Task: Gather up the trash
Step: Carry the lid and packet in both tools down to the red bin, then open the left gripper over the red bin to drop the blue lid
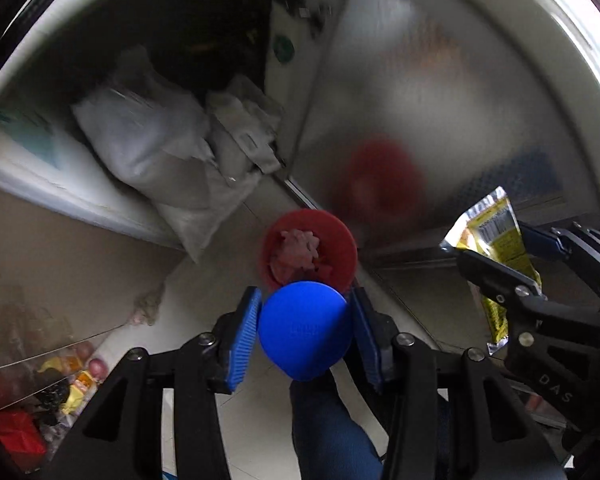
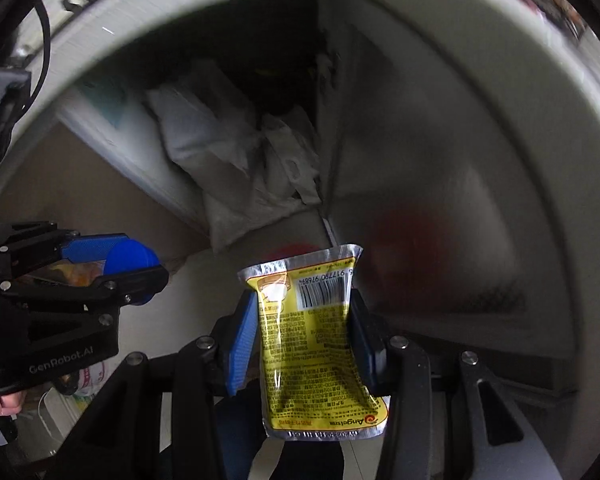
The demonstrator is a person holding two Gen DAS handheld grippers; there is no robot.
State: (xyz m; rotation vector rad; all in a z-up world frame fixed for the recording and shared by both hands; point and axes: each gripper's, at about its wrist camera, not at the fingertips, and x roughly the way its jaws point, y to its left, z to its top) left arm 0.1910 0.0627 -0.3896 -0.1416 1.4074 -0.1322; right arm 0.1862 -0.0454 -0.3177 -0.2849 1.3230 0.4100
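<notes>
My left gripper (image 1: 304, 320) is shut on a round blue lid (image 1: 303, 330) and holds it in the air just above a red trash bin (image 1: 340, 252) with pink crumpled trash inside. My right gripper (image 2: 304, 332) is shut on a yellow and silver snack packet (image 2: 312, 340) with a barcode, held upright. In the left wrist view the right gripper (image 1: 496, 256) and the packet (image 1: 496, 240) are at the right. In the right wrist view the left gripper (image 2: 132, 264) with the blue lid (image 2: 130, 258) is at the left, and the red bin is mostly hidden behind the packet.
White sacks (image 1: 152, 140) lean in a dark corner beyond the bin. A frosted glass door (image 1: 420, 120) stands on the right and reflects the bin. A clear container of colourful wrappers (image 1: 56, 384) sits at lower left. The floor (image 1: 228, 248) is pale tile.
</notes>
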